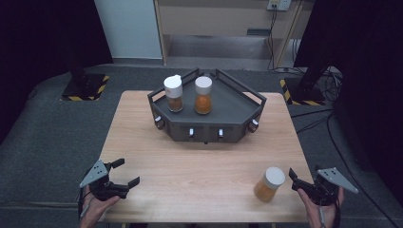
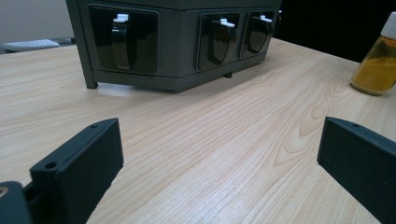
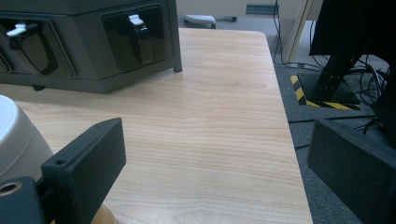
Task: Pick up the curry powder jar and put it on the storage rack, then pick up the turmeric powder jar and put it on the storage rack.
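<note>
A dark grey angular rack (image 1: pixel 237 107) stands at the table's far middle. In it are two white-capped spice jars, one brownish (image 1: pixel 174 94) and one orange (image 1: pixel 203 96). A third orange jar (image 1: pixel 269 184) stands on the table at the front right. My right gripper (image 1: pixel 293 180) is open just to that jar's right, apart from it. In the right gripper view the jar's white cap (image 3: pixel 16 140) sits left of the wide-apart jaws (image 3: pixel 217 163). My left gripper (image 1: pixel 127 172) is open at the front left over bare wood, and its view (image 2: pixel 219 158) shows the rack (image 2: pixel 177 42) and the far jar (image 2: pixel 378 65).
The rack's front faces carry black knobs with white tabs (image 2: pixel 122 39). The wooden table (image 1: pixel 199 161) is bare between the rack and the grippers. Its right edge (image 3: pixel 289 140) drops to grey carpet, with a stand base and cables (image 3: pixel 336 88) beyond.
</note>
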